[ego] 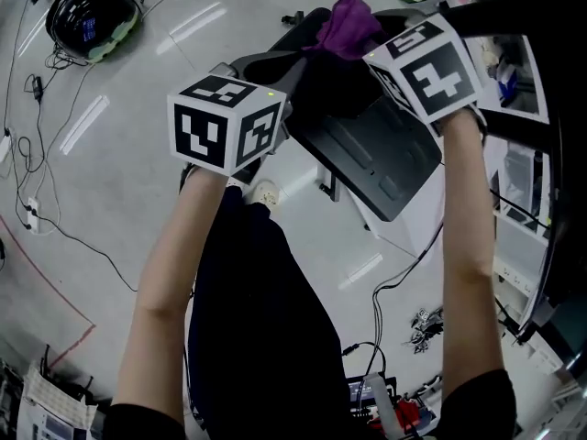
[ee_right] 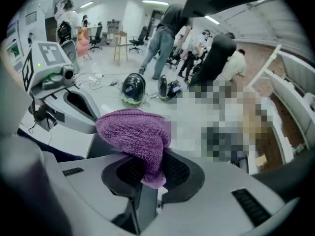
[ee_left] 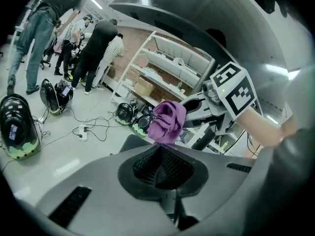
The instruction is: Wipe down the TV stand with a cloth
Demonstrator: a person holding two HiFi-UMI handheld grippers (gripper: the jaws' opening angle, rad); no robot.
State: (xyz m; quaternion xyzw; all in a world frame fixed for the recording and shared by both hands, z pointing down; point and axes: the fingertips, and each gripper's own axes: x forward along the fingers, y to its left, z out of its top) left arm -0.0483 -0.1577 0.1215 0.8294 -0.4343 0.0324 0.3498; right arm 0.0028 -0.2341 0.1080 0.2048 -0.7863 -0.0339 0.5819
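Observation:
My right gripper [ee_right: 150, 173] is shut on a purple cloth [ee_right: 135, 136], which bunches up over its jaws. In the head view the cloth [ego: 348, 24] hangs at the top centre, ahead of the right gripper's marker cube [ego: 426, 67]. The left gripper [ee_left: 160, 163] is shut with nothing between its mesh pads. It sits just left of the cloth [ee_left: 167, 121] without touching it, its cube [ego: 225, 122] held up at the left. Both grippers are raised over the floor. I cannot pick out a TV stand in any view.
Cables and a power strip [ee_left: 81, 132] trail over the pale floor. Black-and-green devices [ego: 92, 16] lie on it. Several people [ee_left: 93, 48] stand by white shelves [ee_left: 167, 68]. A white shelf unit [ego: 518, 200] is close on my right.

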